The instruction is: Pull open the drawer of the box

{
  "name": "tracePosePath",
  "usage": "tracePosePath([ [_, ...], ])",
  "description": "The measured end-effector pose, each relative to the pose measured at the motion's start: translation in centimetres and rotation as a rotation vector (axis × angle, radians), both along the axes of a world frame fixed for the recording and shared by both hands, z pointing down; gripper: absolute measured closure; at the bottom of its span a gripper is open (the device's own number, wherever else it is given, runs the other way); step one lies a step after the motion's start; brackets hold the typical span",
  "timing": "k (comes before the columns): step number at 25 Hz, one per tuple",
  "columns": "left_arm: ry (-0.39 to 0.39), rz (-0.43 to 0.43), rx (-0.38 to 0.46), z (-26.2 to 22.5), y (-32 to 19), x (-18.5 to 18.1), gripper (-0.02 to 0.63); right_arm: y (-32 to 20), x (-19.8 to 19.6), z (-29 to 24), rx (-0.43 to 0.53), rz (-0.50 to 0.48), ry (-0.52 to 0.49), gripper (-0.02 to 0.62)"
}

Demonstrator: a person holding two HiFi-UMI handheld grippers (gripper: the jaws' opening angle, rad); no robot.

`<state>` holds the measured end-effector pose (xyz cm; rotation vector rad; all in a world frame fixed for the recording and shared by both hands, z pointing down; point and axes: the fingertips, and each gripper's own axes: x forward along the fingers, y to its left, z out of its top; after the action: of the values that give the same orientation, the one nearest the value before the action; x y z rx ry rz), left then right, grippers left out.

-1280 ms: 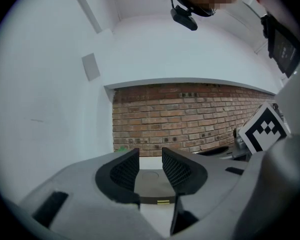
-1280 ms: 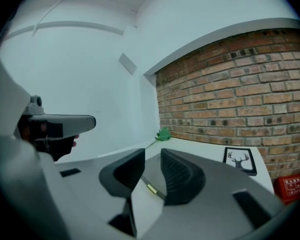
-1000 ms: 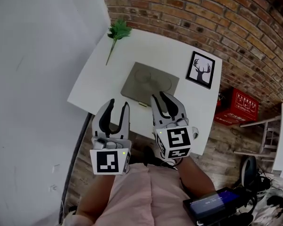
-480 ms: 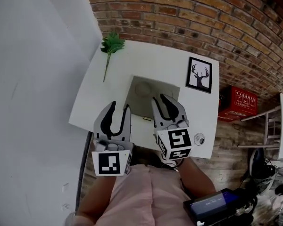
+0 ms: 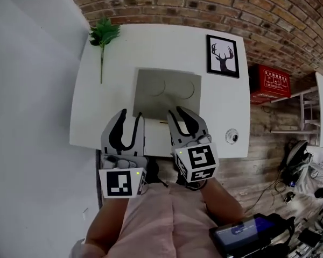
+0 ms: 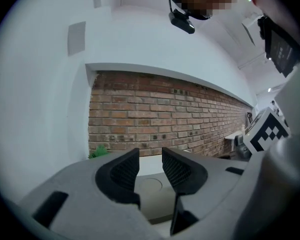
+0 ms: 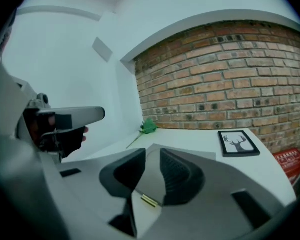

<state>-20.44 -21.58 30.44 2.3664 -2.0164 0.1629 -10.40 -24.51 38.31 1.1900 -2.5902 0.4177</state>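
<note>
Needs right gripper (image 5: 182, 116), spread and empty like left gripper (image 5: 131, 117), squared onto the handle (image 7: 149, 200) at the box (image 5: 167, 93) front.

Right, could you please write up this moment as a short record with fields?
Surface: white table against a brick wall
Task object: flat grey box mid-table, looks closed
Handle: small brass handle on the box's near face, untouched
Left: left gripper, jaws apart, empty
Right: right gripper, jaws apart, empty, pointing toward the handle
Other: green sprig far left; framed deer picture far right; small round object near right edge
</note>
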Motion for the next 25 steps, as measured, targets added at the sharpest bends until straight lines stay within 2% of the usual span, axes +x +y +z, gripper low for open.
tracePosePath([
  [4, 0.002, 0.038, -0.05, 2.5, 0.0, 0.6, 0.456, 1.9, 0.4, 3.4, -0.074, 0.011, 0.014, 0.509],
  [14, 0.014, 0.053, -0.143, 7.9, 0.8, 0.1, 0.456, 4.5, 0.7, 10.1, -0.23, 0.024, 0.026, 0.511],
  [19, 0.019, 0.054, -0.169, 8.8, 1.1, 0.0, 0.456, 4.5, 0.8, 11.7, -0.357, 0.044, -0.018, 0.508],
  [25, 0.019, 0.049, -0.159, 8.5, 0.1, -0.3, 0.456, 3.8, 0.4, 12.7, -0.538, 0.052, -0.116, 0.497],
])
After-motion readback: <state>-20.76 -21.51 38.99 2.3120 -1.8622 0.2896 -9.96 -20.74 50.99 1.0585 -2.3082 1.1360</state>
